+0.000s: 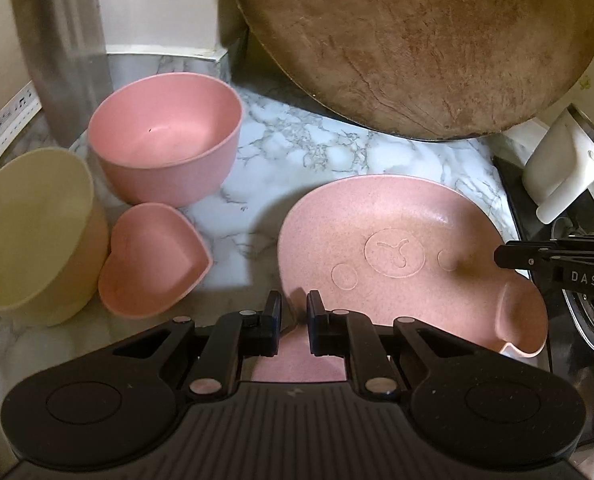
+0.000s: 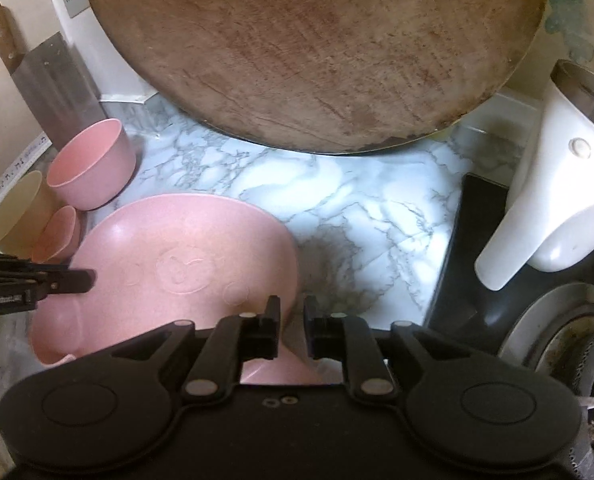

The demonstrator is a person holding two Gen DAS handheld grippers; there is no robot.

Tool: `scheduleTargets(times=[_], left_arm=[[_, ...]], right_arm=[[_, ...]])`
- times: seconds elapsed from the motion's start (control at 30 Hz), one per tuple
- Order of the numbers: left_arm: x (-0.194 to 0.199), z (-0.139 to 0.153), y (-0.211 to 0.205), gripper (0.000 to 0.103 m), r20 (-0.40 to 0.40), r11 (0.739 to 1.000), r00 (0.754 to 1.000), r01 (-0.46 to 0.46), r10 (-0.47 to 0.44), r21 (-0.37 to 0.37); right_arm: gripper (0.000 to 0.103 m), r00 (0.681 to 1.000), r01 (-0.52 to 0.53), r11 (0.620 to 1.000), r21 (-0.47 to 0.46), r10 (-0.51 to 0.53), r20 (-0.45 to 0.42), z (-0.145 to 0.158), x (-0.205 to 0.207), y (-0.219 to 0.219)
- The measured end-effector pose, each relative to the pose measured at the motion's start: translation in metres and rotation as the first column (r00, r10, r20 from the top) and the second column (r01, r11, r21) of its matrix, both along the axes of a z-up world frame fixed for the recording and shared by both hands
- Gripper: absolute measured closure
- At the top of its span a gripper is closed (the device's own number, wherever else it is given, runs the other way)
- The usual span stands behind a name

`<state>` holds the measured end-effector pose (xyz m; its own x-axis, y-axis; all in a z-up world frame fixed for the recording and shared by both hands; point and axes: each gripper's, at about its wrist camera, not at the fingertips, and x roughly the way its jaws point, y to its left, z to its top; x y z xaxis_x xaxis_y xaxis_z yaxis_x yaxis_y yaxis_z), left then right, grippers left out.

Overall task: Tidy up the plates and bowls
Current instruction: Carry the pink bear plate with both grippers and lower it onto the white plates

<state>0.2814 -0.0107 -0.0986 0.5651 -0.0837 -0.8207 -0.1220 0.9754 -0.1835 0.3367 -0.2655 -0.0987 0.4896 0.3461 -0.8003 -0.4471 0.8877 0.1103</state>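
A big pink plate with an embossed face (image 1: 397, 256) lies on the marble counter; it also shows in the right wrist view (image 2: 177, 256). My left gripper (image 1: 295, 312) is narrowly open with its jaws either side of the plate's near-left rim. My right gripper (image 2: 291, 318) is narrowly open around the plate's right rim, and it also shows at the right edge of the left wrist view (image 1: 513, 258). A round pink bowl (image 1: 165, 144), a pink heart-shaped bowl (image 1: 153, 260) and a cream bowl (image 1: 33, 232) stand to the left.
A large round wooden board (image 1: 425, 40) leans on the back wall. A cleaver (image 2: 57, 76) leans at the back left. A white appliance (image 2: 545, 200) and a gas burner (image 2: 569, 340) are on the right. Bare marble counter (image 2: 357, 200) lies between the plate and the board.
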Motion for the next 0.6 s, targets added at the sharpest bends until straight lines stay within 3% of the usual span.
scheduleTargets(times=[0.2, 0.27, 0.6], left_arm=[[-0.001, 0.000, -0.002, 0.090, 0.003, 1.000, 1.000, -0.001, 0.001, -0.003], [-0.001, -0.001, -0.002, 0.090, 0.006, 1.000, 1.000, -0.002, 0.002, -0.003], [-0.014, 0.008, 0.002, 0.092, 0.039, 0.999, 0.998, -0.045, 0.046, -0.008]], right_arm=[[0.086, 0.999, 0.001, 1.000, 0.029, 0.000, -0.036, -0.003, 0.003, -0.002], [0.094, 0.999, 0.002, 0.999, 0.038, 0.000, -0.051, -0.005, 0.003, -0.002], [0.095, 0.999, 0.013, 0.999, 0.040, -0.012, -0.032, 0.003, -0.008, 0.004]])
